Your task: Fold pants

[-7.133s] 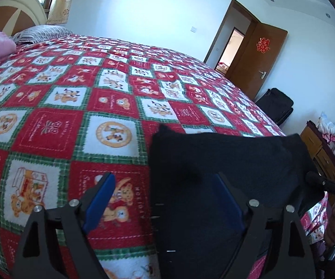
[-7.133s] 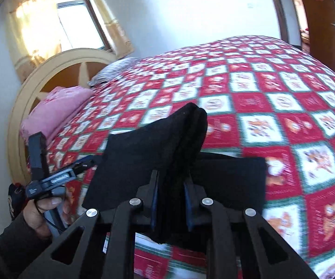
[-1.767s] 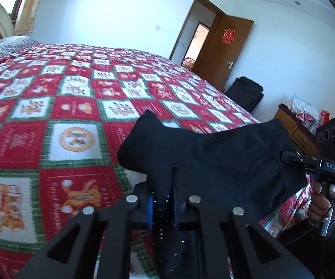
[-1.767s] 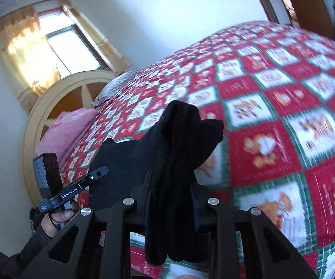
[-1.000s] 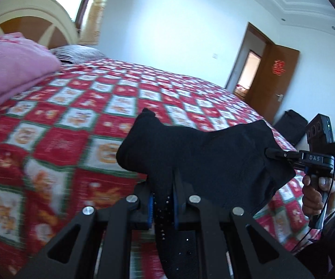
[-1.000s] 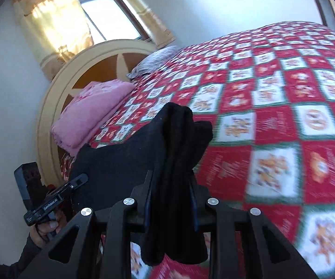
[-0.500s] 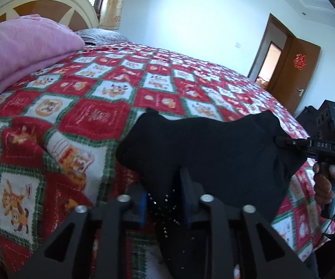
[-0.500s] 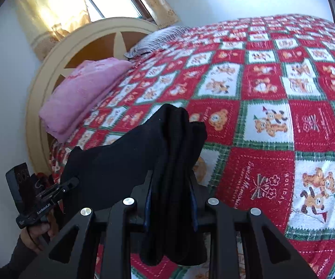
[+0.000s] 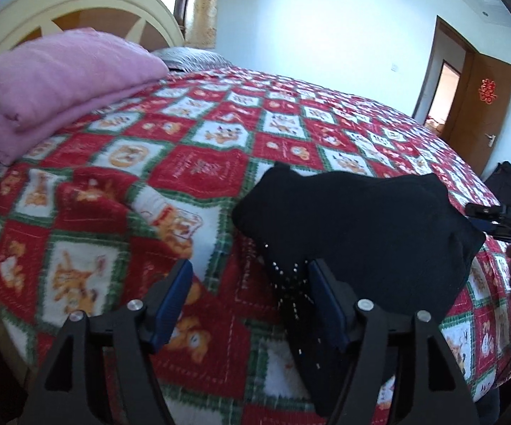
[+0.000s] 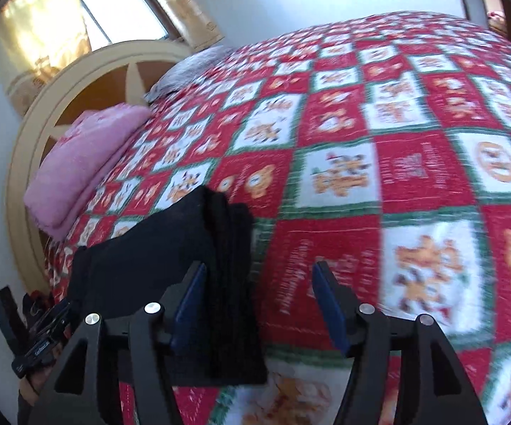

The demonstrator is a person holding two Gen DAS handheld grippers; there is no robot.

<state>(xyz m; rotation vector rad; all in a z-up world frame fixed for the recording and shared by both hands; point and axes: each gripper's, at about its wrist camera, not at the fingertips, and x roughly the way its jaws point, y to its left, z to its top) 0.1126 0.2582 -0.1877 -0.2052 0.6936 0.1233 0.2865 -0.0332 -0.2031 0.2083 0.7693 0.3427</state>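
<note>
The black pants [image 9: 361,226] lie folded into a thick bundle on the red patterned bedspread [image 9: 198,166] near the bed's front edge. My left gripper [image 9: 248,304] is open, its blue pads apart, with the bundle's left end against the right pad. In the right wrist view the pants [image 10: 191,255] sit low and left. My right gripper [image 10: 259,304] is open too, with the bundle's folded end standing between the pads, next to the left one.
A folded pink blanket [image 9: 53,88] lies at the head of the bed by the cream headboard [image 9: 78,3]. A grey pillow [image 9: 191,58] is behind it. A brown door [image 9: 482,106] stands open at the far right.
Both grippers have opened and let go of the pants, which now rest on the bedspread nearer the headboard end than before.
</note>
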